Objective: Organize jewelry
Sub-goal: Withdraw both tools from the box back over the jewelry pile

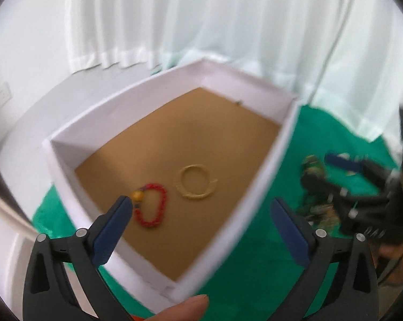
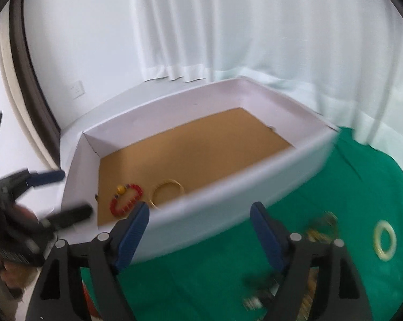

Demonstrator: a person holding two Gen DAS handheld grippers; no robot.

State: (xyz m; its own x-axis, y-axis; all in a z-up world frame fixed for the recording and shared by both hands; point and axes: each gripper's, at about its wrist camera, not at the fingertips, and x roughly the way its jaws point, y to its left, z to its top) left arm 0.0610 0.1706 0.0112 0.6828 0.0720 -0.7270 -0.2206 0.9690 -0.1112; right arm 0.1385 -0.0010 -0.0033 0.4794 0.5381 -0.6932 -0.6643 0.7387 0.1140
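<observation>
A white box [image 1: 257, 203] with a brown floor stands on a green cloth [image 1: 255, 262]. Inside lie a red bead bracelet [image 1: 153, 207] with a yellow bead and a gold bangle [image 1: 194, 184]. Both also show in the right wrist view, the red bracelet [image 2: 126, 200] and the bangle [image 2: 167, 190]. My left gripper [image 1: 201, 208] is open and empty above the box's near corner. My right gripper [image 2: 200, 214] is open and empty over the box's near wall [image 2: 228, 187]. Blurred jewelry [image 2: 320, 227] and a pale yellow ring [image 2: 385, 240] lie on the cloth to the right.
White curtains [image 2: 255, 26] hang behind the box. The right gripper [image 1: 361, 187] appears in the left wrist view beside a blurred jewelry pile [image 1: 313, 168]. The left gripper [image 2: 41, 195] appears at the left of the right wrist view. A dark-framed panel [image 2: 27, 80] stands left.
</observation>
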